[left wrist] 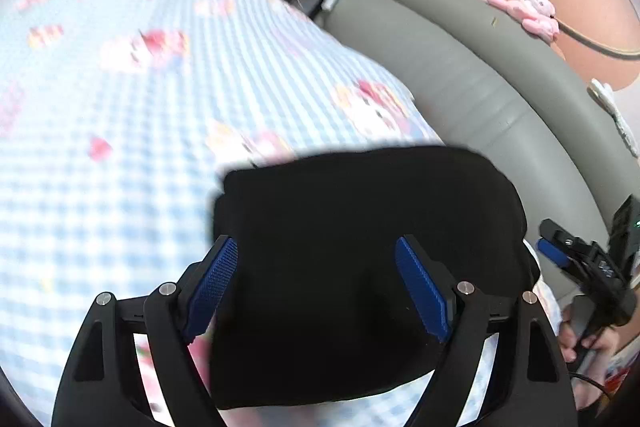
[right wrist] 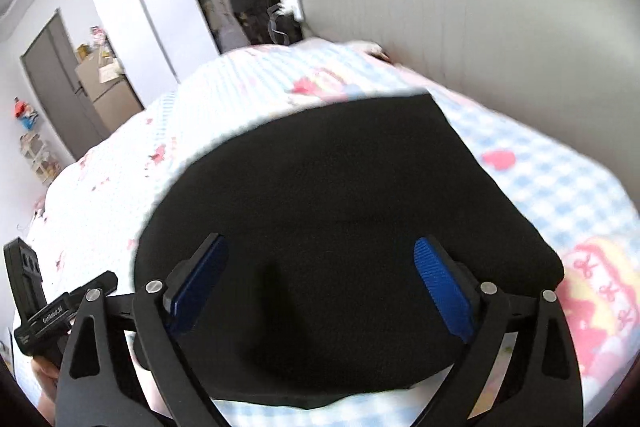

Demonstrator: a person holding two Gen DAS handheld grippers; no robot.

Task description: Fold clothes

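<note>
A black garment (left wrist: 360, 227) lies folded into a thick rectangle on a blue-and-white checked bedsheet (left wrist: 120, 147) with pink cartoon prints. My left gripper (left wrist: 316, 259) hovers over its near part, jaws wide apart, blue pads (left wrist: 214, 283) clear of the cloth. In the right wrist view the same black garment (right wrist: 340, 207) fills the middle, and my right gripper (right wrist: 320, 267) stands open above it with nothing between its fingers. The right gripper also shows at the right edge of the left wrist view (left wrist: 560, 251), held by a hand. The left gripper's body (right wrist: 52, 311) shows at the lower left of the right wrist view.
A grey padded headboard (left wrist: 460, 75) runs along the far side of the bed. Pink and red plush toys (left wrist: 532, 13) sit on a shelf behind it. A white wardrobe (right wrist: 132, 7) and a grey door (right wrist: 56, 79) stand beyond the bed's far end.
</note>
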